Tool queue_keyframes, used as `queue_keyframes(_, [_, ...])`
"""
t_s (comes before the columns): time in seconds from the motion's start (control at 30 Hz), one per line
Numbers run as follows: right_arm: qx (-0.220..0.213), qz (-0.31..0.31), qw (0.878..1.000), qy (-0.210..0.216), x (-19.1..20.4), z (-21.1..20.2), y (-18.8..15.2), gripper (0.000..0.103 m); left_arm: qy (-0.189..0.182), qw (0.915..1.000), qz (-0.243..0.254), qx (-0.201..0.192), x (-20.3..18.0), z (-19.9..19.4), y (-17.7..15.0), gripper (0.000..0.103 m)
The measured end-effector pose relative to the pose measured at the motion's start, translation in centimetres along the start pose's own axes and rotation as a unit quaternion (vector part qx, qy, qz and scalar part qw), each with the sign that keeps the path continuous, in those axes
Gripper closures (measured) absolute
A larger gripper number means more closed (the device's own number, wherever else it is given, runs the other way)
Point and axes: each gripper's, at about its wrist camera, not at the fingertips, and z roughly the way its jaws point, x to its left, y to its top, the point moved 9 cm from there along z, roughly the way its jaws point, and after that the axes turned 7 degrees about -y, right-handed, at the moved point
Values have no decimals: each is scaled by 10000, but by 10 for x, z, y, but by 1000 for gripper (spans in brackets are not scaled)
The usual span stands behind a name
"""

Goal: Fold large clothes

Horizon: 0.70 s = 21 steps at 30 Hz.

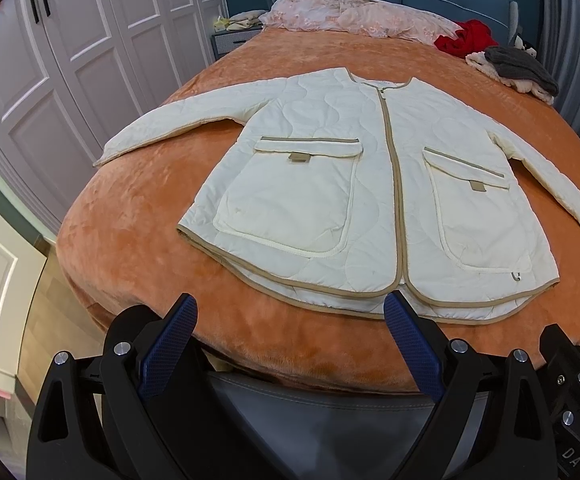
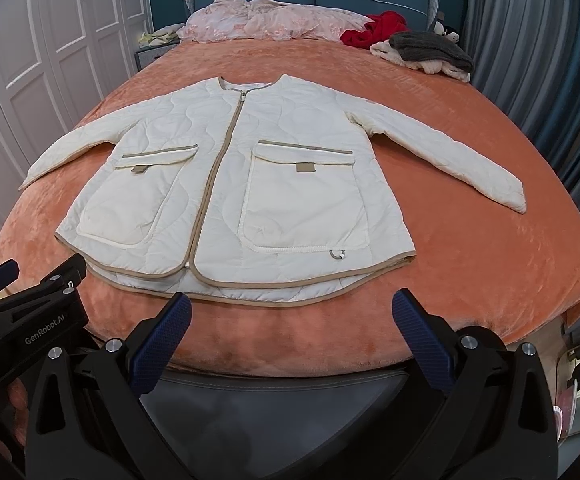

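While wide open | left hand-held gripper point(image 1: 290, 312), right hand-held gripper point(image 2: 292, 308) | hover near jacket point(image 1: 370, 184) hem, touching nothing

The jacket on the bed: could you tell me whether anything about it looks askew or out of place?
Nothing stands out. The cream quilted jacket lies flat, front up and zipped, on the orange bedspread, both sleeves spread outward. The back hem shows below the front hem, apparently by cut.

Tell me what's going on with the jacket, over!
Left gripper and right gripper: jaws open, empty. White jacket flat on the orange bed, sleeves out, unfolded. Nothing on it.
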Motion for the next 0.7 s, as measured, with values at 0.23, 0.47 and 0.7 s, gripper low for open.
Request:
queue_keyframes(0.23, [-6,-1,10000,11,1,0,0,5,-6,10000,1,5,-1,0,0,11])
queue_keyframes(0.47, [-4,-6,10000,12,3,0,0,5,1,10000,-6,8,0,1,-1,11])
queue_keyframes(0.7, [-1,-2,10000,12,4,0,0,5,0,10000,-2,11,0,1,0,11])
